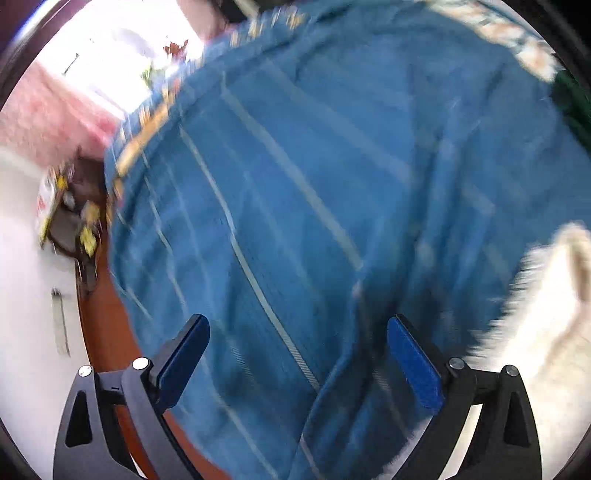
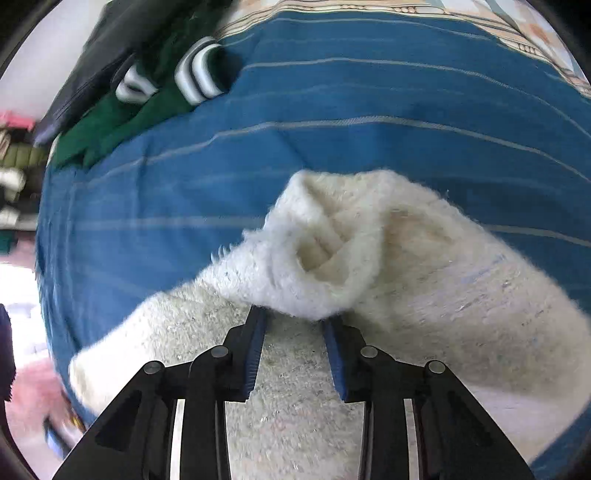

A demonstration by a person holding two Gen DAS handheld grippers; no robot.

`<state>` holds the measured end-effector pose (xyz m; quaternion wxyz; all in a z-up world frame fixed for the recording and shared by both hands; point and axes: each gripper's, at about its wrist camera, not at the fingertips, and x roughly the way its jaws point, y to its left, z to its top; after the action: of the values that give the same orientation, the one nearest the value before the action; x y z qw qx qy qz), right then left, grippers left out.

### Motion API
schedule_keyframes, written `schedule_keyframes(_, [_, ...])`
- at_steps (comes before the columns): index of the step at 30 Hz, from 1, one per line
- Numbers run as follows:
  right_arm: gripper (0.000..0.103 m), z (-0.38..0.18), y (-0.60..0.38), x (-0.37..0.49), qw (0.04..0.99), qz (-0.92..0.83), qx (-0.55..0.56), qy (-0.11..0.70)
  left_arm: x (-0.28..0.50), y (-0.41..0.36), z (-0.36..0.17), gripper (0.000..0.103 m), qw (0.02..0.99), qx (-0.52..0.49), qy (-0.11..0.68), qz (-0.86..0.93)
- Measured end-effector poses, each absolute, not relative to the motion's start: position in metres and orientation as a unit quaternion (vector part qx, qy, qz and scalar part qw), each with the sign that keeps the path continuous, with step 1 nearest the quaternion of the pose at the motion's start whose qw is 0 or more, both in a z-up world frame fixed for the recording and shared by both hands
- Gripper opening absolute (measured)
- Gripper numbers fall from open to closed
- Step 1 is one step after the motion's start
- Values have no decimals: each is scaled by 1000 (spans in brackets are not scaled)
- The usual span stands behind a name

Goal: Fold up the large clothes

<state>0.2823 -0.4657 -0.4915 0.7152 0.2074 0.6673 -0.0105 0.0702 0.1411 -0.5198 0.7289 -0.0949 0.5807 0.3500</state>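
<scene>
A white fluffy garment lies spread on a bed covered by a blue sheet with thin pale stripes. My right gripper points down at it. Its jaws stand a narrow way apart, and a raised, bunched fold of the garment sits between the fingertips, touching both pads. In the left wrist view my left gripper hangs wide open over the bare blue sheet with nothing between its fingers. An edge of the white garment shows to its right. That view is blurred.
A green garment with white-striped cuffs and a dark one lie at the sheet's far left. A patterned bed cover shows beyond the sheet. In the left view the bed's edge drops to a brown floor and clutter.
</scene>
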Motion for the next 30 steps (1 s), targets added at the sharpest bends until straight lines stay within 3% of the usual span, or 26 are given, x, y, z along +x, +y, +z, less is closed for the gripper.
schedule_keyframes(6, [35,-437,-469,270,716,10,181,675,95,80,-457,98,781,-73,554,277])
schedule_keyframes(7, [39,-427,-473,265,724,18,188,664,104,68,-458,98,788,-82,557,248])
schedule_keyframes(8, [46,-414,-479,258,736,27,201,646,111,61,-460,98,792,-87,559,231])
schedule_keyframes(9, [59,-403,-482,255,741,32,208,638,118,53,-464,98,794,-89,560,220])
schedule_keyframes(10, [62,-397,-484,251,742,36,216,634,126,48,-471,98,795,-96,564,204])
schedule_keyframes(15, [62,-403,-494,233,720,48,240,649,167,35,-532,96,762,-152,616,131])
schedule_keyframes(17, [62,-415,-498,229,706,48,257,658,177,26,-550,75,758,-137,626,123])
schedule_keyframes(19, [62,-426,-491,232,702,47,263,660,184,22,-549,26,770,-115,615,123])
schedule_keyframes(22, [62,-431,-490,240,702,53,262,660,183,26,-535,16,782,-127,598,123])
schedule_keyframes(26, [59,-437,-485,261,698,59,262,664,173,28,-526,15,784,-123,593,136])
schedule_keyframes(27, [41,-441,-481,269,700,56,255,665,172,30,-527,15,781,-130,596,138])
schedule_keyframes(28, [31,-445,-477,276,701,52,247,667,171,35,-531,16,779,-136,596,139])
schedule_keyframes(30, [25,-464,-469,292,694,40,238,679,171,39,-536,16,774,-150,599,141])
